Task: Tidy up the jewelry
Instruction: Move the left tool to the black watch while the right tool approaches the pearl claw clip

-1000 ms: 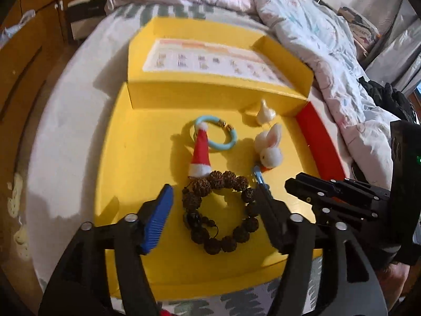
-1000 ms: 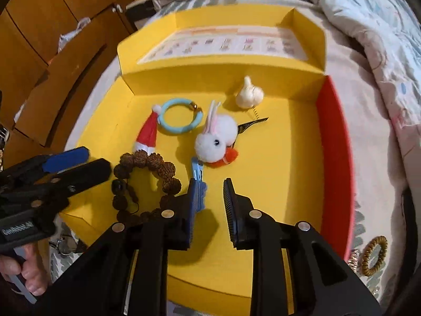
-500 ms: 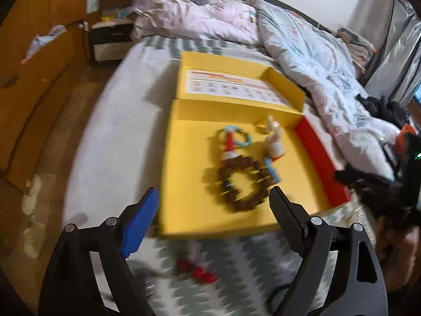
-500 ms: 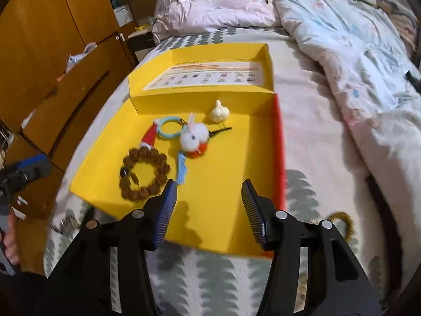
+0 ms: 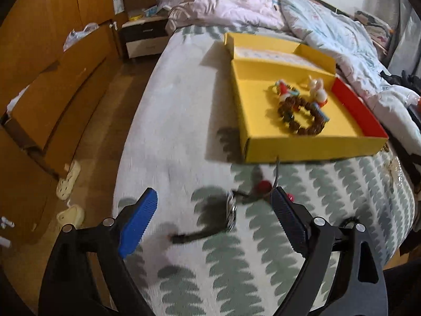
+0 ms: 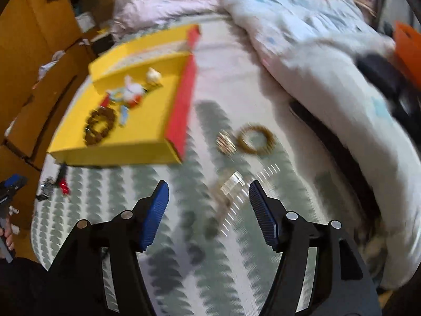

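The yellow box [image 5: 265, 146] on the bed already holds a bead bracelet [image 5: 302, 117], while a watch [image 5: 230, 210] and gold rings [image 6: 226, 143] lie outside on the sheet [image 5: 184, 121]. We judge we are fetching more: our left gripper [image 5: 213, 217] and right gripper [image 6: 208, 202] hover wide open, empty, and each must next descend on one piece.

Leaf-print bed [image 5: 329, 237], yellow box [image 5: 302, 146], dark-strapped watch [image 5: 229, 216], red clip [image 5: 264, 185], brown hair tie [image 6: 256, 138], gold rings [image 6: 225, 142].

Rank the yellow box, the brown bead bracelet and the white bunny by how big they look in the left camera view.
1. yellow box, by far the largest.
2. brown bead bracelet.
3. white bunny, smallest, though it lies slightly farther from the camera, so the gap is unsure.
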`<state>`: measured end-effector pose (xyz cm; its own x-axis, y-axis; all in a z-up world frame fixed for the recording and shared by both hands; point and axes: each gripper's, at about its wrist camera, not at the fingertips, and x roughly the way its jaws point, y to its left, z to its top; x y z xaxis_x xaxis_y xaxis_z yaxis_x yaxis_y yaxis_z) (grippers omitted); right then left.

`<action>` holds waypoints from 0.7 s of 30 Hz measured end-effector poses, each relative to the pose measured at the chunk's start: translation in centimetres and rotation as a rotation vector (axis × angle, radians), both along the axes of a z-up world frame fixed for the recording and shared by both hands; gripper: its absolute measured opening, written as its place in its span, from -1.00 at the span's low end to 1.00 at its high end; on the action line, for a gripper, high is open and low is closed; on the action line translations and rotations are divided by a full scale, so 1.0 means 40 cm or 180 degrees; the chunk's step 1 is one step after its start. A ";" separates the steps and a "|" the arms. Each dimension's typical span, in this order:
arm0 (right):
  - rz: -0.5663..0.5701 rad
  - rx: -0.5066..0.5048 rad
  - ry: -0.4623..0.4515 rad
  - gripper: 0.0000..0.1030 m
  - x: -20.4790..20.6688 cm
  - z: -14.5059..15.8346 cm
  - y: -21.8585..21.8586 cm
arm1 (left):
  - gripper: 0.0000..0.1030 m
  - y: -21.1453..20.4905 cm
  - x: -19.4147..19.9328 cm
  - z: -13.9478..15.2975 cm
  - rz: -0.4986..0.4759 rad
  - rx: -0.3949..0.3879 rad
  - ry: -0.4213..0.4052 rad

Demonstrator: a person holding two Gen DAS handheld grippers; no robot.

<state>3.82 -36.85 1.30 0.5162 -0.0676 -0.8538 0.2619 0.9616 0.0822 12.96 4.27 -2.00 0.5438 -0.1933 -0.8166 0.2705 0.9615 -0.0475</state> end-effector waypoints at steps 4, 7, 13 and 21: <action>-0.0132 0.0104 0.0096 0.29 -0.017 -0.021 -0.022 | 0.69 0.000 -0.015 -0.026 -0.0019 0.0010 0.0097; -0.0224 0.0091 0.0206 0.29 0.001 -0.036 -0.026 | 0.69 -0.006 -0.020 -0.042 -0.0017 0.0064 0.0156; -0.0243 -0.0042 0.0277 0.37 0.033 -0.052 0.003 | 0.70 -0.017 -0.018 -0.048 -0.0060 0.0088 0.0191; -0.0304 -0.0203 0.0442 0.47 0.054 -0.085 0.010 | 0.70 -0.045 -0.013 -0.084 -0.0065 0.0313 0.0294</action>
